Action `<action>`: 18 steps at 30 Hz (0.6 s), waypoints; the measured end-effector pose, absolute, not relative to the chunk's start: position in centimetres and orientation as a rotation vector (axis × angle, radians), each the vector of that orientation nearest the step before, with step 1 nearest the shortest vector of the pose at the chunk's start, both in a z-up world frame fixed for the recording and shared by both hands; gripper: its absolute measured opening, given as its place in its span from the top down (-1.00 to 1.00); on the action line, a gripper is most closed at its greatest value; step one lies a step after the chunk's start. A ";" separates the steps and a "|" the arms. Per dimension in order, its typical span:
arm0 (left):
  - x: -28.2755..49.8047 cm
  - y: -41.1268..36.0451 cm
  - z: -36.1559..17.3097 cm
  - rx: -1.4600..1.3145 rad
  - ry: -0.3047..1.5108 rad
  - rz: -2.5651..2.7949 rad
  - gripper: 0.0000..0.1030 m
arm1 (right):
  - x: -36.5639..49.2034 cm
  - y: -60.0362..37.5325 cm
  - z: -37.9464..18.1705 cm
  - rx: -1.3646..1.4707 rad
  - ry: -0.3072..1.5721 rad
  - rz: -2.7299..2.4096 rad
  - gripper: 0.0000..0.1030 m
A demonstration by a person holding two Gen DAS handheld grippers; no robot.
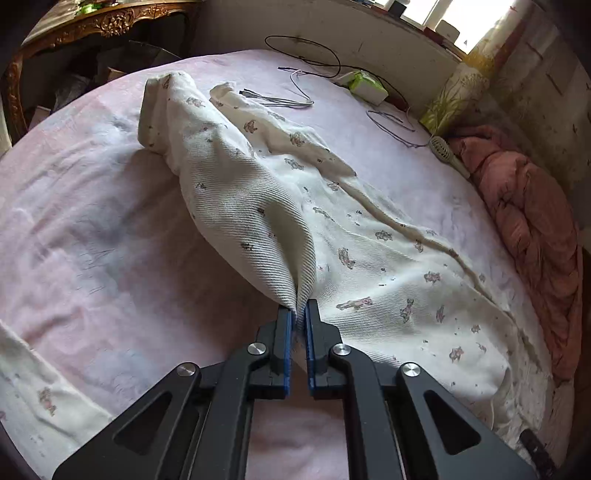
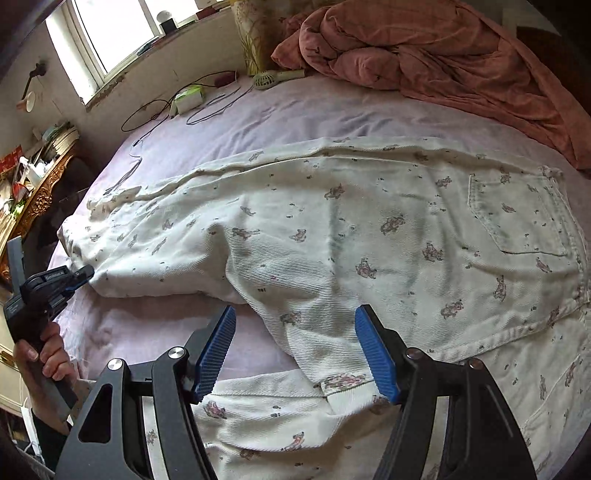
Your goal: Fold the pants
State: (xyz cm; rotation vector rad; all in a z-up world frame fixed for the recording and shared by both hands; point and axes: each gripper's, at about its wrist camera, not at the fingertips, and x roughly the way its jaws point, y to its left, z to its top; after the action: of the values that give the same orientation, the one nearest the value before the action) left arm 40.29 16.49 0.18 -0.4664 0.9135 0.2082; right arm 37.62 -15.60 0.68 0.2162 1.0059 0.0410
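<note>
White pants (image 1: 369, 258) printed with small pink figures lie spread on a pink bedsheet (image 1: 92, 221). My left gripper (image 1: 300, 308) is shut on a pinched ridge of a pant leg, and the cloth rises in a taut fold away from the blue pads. In the right wrist view the pants (image 2: 369, 229) lie with the back pocket (image 2: 517, 218) at the right. My right gripper (image 2: 295, 310) is open, low over the lower edge of the pants, with cloth lying between its blue pads (image 2: 216, 354) but not pressed. The left gripper (image 2: 79, 275) shows at the left, held by a hand (image 2: 44, 365).
A salmon quilt (image 2: 443, 55) is bunched along the bed's far side. Cables (image 1: 306, 62), a white-and-green box (image 1: 365, 85) and a small hand fan (image 1: 443, 147) lie near the wall. An ornate gold table (image 1: 92, 22) stands beside the bed.
</note>
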 end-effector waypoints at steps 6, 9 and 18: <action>33.1 16.6 0.2 -0.332 0.920 0.270 0.89 | 37.3 -18.4 2.0 0.207 0.993 -0.011 -0.33; 30.5 16.4 -1.3 -0.304 0.977 0.291 0.86 | 38.1 -19.9 2.9 0.227 0.994 -0.026 -0.33; 34.8 12.8 3.8 -0.222 0.933 0.254 -0.09 | 41.4 -29.5 4.8 0.225 1.005 -0.154 -0.40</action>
State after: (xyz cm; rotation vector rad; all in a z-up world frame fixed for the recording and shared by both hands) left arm 34.79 12.76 3.78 -0.2221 0.9331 0.2541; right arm 41.36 -29.47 4.83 0.2246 1.0050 -0.1539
